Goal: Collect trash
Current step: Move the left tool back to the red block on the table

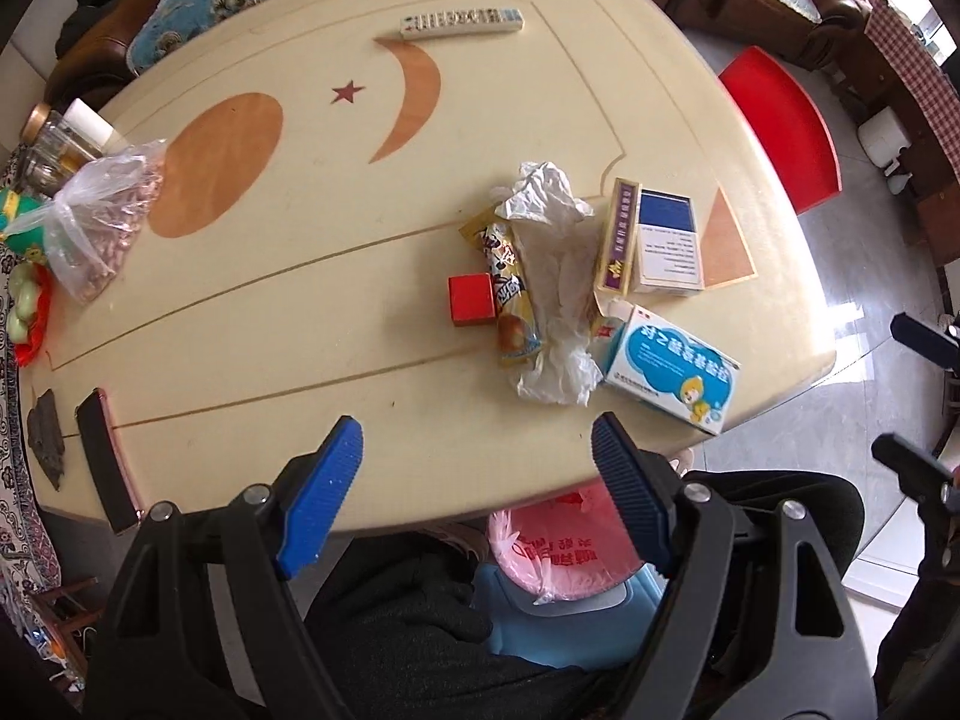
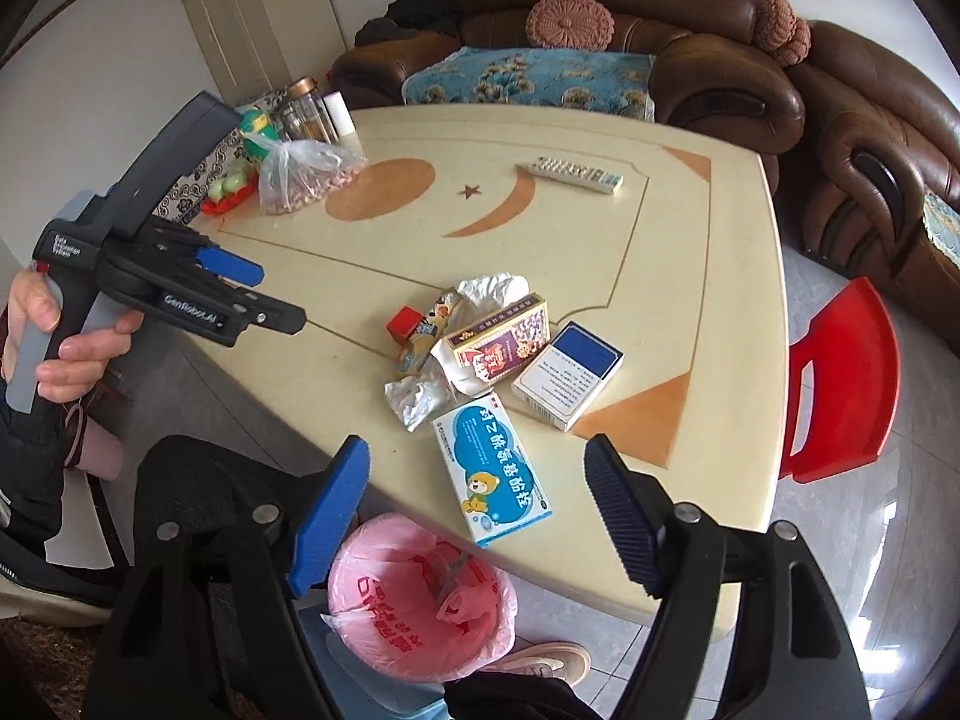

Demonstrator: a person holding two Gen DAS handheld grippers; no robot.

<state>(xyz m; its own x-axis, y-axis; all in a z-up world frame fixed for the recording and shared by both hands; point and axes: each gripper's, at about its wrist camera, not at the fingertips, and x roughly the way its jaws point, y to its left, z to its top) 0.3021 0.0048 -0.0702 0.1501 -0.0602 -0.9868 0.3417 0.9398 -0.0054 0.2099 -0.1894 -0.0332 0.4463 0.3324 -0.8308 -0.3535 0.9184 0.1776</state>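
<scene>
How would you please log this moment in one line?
left gripper open | right gripper open | trash on table | bin below

The snack wrapper (image 2: 420, 336) lies partly under the crumpled tissue (image 2: 492, 288). The table (image 1: 300, 360) edge hides part of the trash bin (image 1: 558, 552).

Bright, even daylight all round, coming in from the right side going by the washed-out glare on the floor tiles (image 1: 840, 312) and the shine along the table (image 2: 750, 480) edge. Soft shadows only, tucked close under the boxes. Heavy fisheye bending toward the edges, black vignette in the corners. Pretty sharp in the middle, slightly mushy out at the rim, colours a bit oversaturated.
</scene>
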